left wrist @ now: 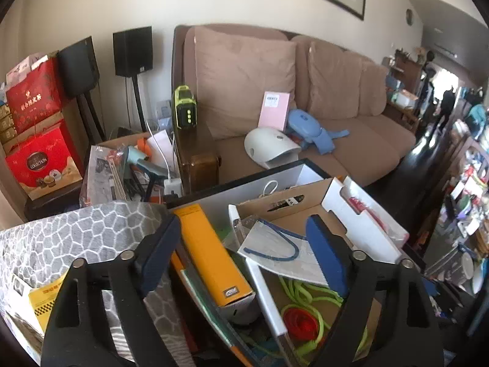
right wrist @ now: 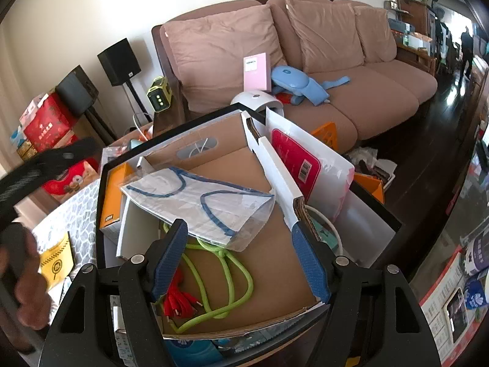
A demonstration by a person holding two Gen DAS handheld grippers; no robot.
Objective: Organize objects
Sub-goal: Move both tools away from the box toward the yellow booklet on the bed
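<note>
1. Left gripper: jaws spread wide, nothing pinched between the pads. Only a long orange box and a clear bag with blue trim lie below, in the gap.

2. Right gripper: jaws released and standing wide, no contact with anything visible. It hangs over the open cardboard box.

3. The clear bag with blue trim rests just ahead of the right jaws, tilted, draped over the cardboard box's left wall and a white box edge.

4. Green cord lies looped on the cardboard floor, directly between the right jaws. A red cord sits by the left pad (touching or not, cannot tell).

5. In the left wrist view the same green cord and a red coil lie low, toward the right pad.

6. The cardboard box sits inside a larger black-rimmed white bin. A white pouch with a red card stands beyond the right jaw, against the box wall.

7. Left of the left jaw: grey honeycomb-patterned cloth with a yellow packet on it.

8. Far ahead of both jaws: tan sofa with a pink booklet, a blue item and a white domed device.

9. A hand shows blurred at the left edge of the right wrist view.
</note>
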